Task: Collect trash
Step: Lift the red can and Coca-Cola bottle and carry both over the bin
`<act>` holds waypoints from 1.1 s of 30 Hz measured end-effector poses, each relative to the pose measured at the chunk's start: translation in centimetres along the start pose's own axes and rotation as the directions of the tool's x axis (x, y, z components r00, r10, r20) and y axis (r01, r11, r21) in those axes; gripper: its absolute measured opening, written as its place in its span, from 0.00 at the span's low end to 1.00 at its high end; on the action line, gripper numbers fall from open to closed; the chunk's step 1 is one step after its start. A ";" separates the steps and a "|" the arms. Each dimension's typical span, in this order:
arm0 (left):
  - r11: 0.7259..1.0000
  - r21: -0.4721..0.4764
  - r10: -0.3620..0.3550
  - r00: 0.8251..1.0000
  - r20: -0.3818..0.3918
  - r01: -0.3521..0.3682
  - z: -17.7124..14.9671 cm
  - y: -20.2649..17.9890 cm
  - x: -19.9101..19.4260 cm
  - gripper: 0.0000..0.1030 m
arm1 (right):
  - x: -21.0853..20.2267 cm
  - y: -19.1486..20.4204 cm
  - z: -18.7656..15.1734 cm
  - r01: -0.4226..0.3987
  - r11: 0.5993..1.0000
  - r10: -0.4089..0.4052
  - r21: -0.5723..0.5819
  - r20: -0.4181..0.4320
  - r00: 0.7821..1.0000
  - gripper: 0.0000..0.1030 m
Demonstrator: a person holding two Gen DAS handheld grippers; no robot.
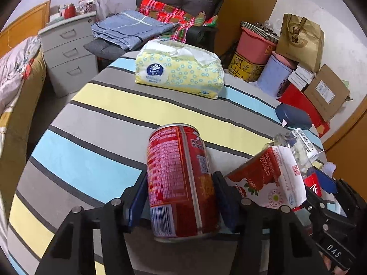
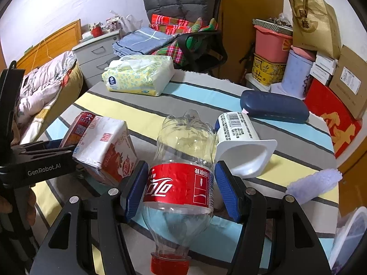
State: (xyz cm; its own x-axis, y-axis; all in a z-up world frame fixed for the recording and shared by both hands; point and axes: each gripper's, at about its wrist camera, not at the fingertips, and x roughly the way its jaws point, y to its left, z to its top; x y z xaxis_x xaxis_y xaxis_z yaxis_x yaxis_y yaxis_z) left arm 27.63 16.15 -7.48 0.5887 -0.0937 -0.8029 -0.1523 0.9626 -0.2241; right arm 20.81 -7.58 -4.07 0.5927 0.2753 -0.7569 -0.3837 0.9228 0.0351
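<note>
A red drink can (image 1: 181, 178) lies with its top pointing away, on the striped tablecloth (image 1: 96, 119). My left gripper (image 1: 180, 178) has its blue pads pressed on both sides of the can. An empty clear cola bottle (image 2: 183, 160) with a red label lies cap toward me, and my right gripper (image 2: 181, 165) is shut on its label band. Between the two grippers stands a tilted strawberry milk carton (image 2: 107, 146). A white yogurt cup (image 2: 243, 146) lies on its side just right of the bottle.
A yellow tissue pack (image 1: 179, 73) sits at the table's far side and a dark blue glasses case (image 2: 274, 106) at the far right. A pale purple object (image 2: 314, 183) lies by the right edge. A chair, drawers, a bed and stacked boxes surround the table.
</note>
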 end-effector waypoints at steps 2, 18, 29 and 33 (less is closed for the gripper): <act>1.000 0.017 0.011 1.000 0.007 -0.011 -0.3 -0.2 -0.2 0.54 | 0.0 -0.1 0.0 -0.003 1.000 0.003 0.016 0.000 1.000 0.60; 0.998 0.051 -0.025 0.994 0.103 0.019 -2.3 -1.1 -5.9 0.54 | -1.9 -0.2 -0.8 -0.031 0.997 0.028 0.070 0.036 0.999 0.59; 0.991 0.121 -0.070 0.980 0.186 0.048 -4.7 -3.6 -11.3 0.54 | -5.1 -0.7 -1.5 -0.051 0.993 0.041 0.108 0.090 0.995 0.58; 0.986 0.151 -0.095 0.978 0.187 0.067 -5.3 -5.1 -12.3 0.54 | -6.3 -1.3 -1.9 -0.047 0.991 0.034 0.125 0.107 0.994 0.58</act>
State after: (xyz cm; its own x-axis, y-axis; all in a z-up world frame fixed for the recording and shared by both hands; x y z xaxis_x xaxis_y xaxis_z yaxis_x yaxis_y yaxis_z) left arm 16.93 10.98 0.58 0.7388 -0.1358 -0.6601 0.0093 0.9815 -0.1915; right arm 16.22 -11.01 -0.64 0.6515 0.3333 -0.6815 -0.3194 0.9353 0.1522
